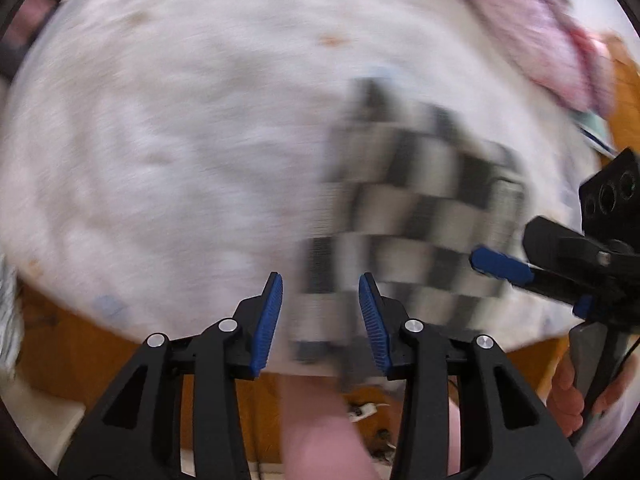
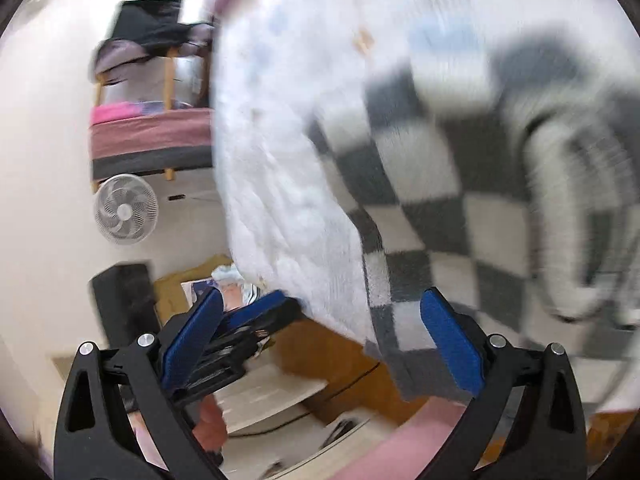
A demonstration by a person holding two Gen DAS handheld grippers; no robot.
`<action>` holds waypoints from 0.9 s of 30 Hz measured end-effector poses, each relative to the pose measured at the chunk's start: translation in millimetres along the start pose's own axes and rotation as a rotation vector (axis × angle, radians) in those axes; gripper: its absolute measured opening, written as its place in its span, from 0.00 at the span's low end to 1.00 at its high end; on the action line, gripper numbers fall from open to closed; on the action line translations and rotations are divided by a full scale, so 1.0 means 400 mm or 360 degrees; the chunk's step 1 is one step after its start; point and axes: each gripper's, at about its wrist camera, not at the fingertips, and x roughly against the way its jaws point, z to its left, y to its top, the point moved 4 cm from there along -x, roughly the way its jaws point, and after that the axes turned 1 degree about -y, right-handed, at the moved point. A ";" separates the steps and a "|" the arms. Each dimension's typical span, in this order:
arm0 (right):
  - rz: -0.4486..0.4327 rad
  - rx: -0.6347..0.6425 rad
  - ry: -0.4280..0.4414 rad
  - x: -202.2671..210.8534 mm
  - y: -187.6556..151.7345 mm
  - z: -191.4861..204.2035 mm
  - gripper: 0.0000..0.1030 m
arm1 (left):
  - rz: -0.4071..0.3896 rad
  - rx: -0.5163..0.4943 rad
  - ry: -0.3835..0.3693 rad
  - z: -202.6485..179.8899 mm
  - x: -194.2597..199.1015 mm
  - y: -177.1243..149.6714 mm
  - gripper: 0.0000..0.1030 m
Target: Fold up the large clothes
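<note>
We start at our left gripper (image 1: 320, 316): its blue pads (image 1: 269, 322) stand partly apart, pinching nothing, with the near edge of the checked garment (image 1: 420, 200) showing in the gap beyond them. No earlier view is at hand, so we say only that the pads do not press on cloth. Our right gripper (image 2: 328, 344) is spread wide; the grey-and-white checked cloth (image 2: 420, 200) hangs between its fingers, close to the right pad (image 2: 450, 344), though blur keeps us from telling whether it touches. In the left wrist view the right gripper (image 1: 516, 276) comes in from the right, a hand (image 1: 568, 392) on its handle, one blue finger lying over the near right part of the garment.

The garment lies in a folded heap on the right half of a white bed cover (image 1: 160, 140), near its near edge. At the far right a pink cloth (image 1: 560, 52) is bunched on the bed.

In the right wrist view a white fan (image 2: 126, 209) stands on the pale floor at left, below a shelf (image 2: 152, 136) stacked with folded textiles. An orange-brown board (image 2: 320, 356) shows under the bed's edge.
</note>
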 end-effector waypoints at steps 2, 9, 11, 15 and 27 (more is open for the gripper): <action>-0.0136 0.0114 -0.0212 0.081 -0.005 0.005 0.92 | 0.0009 -0.0096 -0.0025 -0.064 -0.012 0.008 0.40; -0.0402 0.0324 -0.0699 0.218 0.019 -0.037 0.05 | -0.0124 -0.0162 -0.0028 -0.216 -0.078 0.105 0.39; -0.0410 0.0365 -0.0775 0.203 0.034 -0.047 0.05 | -0.0187 -0.0148 0.0010 -0.234 -0.101 0.142 0.39; -0.0335 0.0329 -0.0802 0.118 0.067 -0.071 0.05 | -0.0174 -0.0144 0.0123 -0.239 -0.161 0.200 0.39; -0.0246 0.0156 -0.1040 0.001 0.150 -0.212 0.00 | -0.0031 -0.0151 0.0356 -0.182 -0.309 0.252 0.37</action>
